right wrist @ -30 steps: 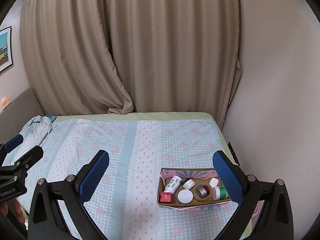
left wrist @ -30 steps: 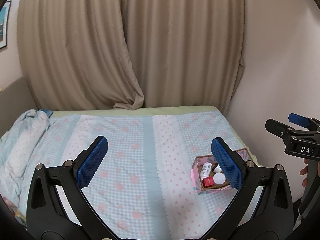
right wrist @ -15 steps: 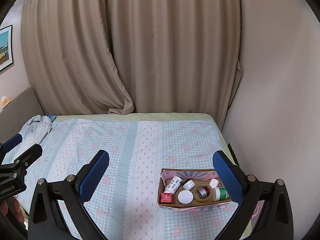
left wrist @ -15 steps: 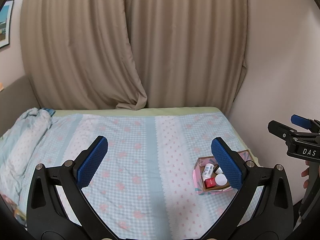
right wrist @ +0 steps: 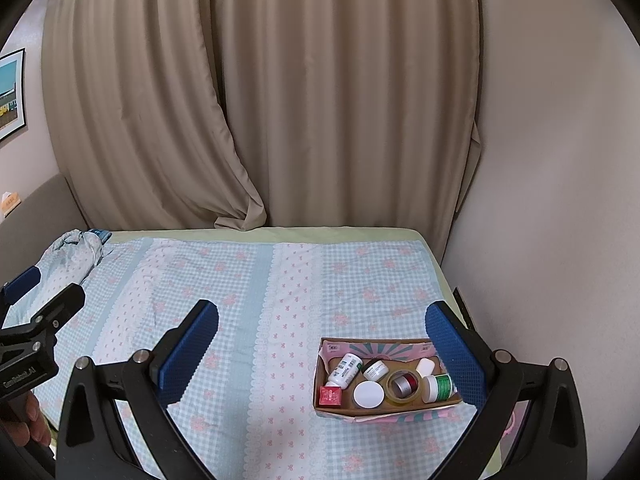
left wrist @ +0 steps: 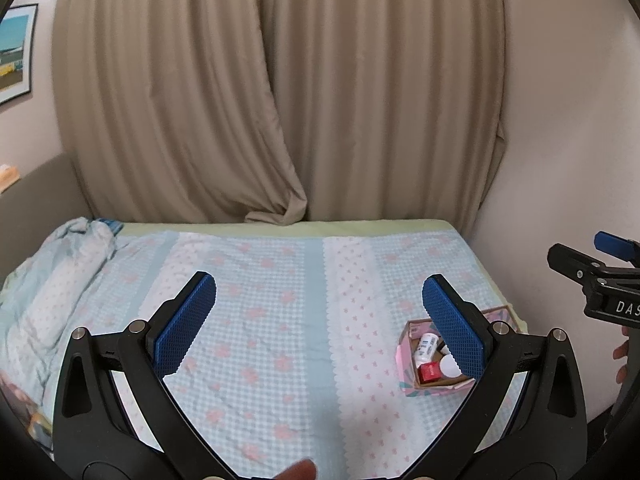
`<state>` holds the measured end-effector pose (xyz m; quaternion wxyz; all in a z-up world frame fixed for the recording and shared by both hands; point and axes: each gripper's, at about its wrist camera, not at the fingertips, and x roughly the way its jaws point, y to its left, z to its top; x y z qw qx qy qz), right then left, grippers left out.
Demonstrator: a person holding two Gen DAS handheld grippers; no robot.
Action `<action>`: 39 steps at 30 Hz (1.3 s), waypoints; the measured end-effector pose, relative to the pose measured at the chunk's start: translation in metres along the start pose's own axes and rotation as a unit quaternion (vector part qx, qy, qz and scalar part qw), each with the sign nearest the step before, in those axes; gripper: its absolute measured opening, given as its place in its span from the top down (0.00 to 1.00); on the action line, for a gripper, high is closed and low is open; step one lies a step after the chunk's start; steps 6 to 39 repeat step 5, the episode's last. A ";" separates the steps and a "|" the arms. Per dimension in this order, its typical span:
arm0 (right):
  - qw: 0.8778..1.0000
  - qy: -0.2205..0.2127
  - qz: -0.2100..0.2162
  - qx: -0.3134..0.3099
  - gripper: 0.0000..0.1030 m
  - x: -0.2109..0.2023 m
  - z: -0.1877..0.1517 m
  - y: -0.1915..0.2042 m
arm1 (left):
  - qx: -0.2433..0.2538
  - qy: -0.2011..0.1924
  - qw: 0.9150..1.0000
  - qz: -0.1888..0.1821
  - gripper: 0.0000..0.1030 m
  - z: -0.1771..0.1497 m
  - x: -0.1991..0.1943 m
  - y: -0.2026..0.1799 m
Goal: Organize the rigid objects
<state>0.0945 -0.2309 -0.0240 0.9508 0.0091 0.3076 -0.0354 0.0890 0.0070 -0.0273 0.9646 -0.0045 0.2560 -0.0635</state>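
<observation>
A small cardboard box (right wrist: 352,410) with a pink patterned outside sits on the bed near its right front corner. It holds a white bottle (right wrist: 344,369), a red cube (right wrist: 330,395), a white lid (right wrist: 368,394), a tape roll (right wrist: 403,386), a green-labelled jar (right wrist: 438,387) and other small jars. The box also shows in the left wrist view (left wrist: 404,356), partly behind the right finger. My left gripper (left wrist: 320,320) and right gripper (right wrist: 322,348) are both open and empty, held above the bed, apart from the box.
The bed (right wrist: 240,280) has a blue-and-pink checked cover. A bundled quilt (left wrist: 52,280) lies at its left. Beige curtains (right wrist: 280,100) hang behind. A wall (right wrist: 540,200) runs close along the bed's right side. A framed picture (left wrist: 14,52) hangs at the left.
Both views have shifted only slightly; the left gripper has drifted a little, so the box sits lower and more to the right in its view. Both grippers stay open.
</observation>
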 end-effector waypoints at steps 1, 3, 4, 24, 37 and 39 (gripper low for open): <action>1.000 0.000 0.000 0.000 0.00 0.000 0.000 0.000 | 0.001 -0.003 1.000 0.000 0.00 -0.001 0.000 0.000; 1.000 0.001 0.000 0.000 0.00 0.000 -0.001 -0.001 | 0.004 -0.007 1.000 0.001 0.00 -0.002 -0.001 -0.001; 1.000 0.001 -0.001 0.000 0.00 0.000 0.000 0.000 | 0.004 -0.007 1.000 0.001 0.00 -0.002 0.000 -0.001; 1.000 0.001 0.000 -0.001 0.00 0.000 0.000 -0.001 | 0.004 -0.005 1.000 0.000 0.00 -0.002 0.001 -0.001; 1.000 0.001 0.000 -0.001 0.00 0.000 0.000 -0.001 | 0.004 -0.005 1.000 0.000 0.00 -0.002 0.001 -0.001; 1.000 0.001 0.000 -0.001 0.00 0.000 0.000 -0.001 | 0.004 -0.005 1.000 0.000 0.00 -0.002 0.001 -0.001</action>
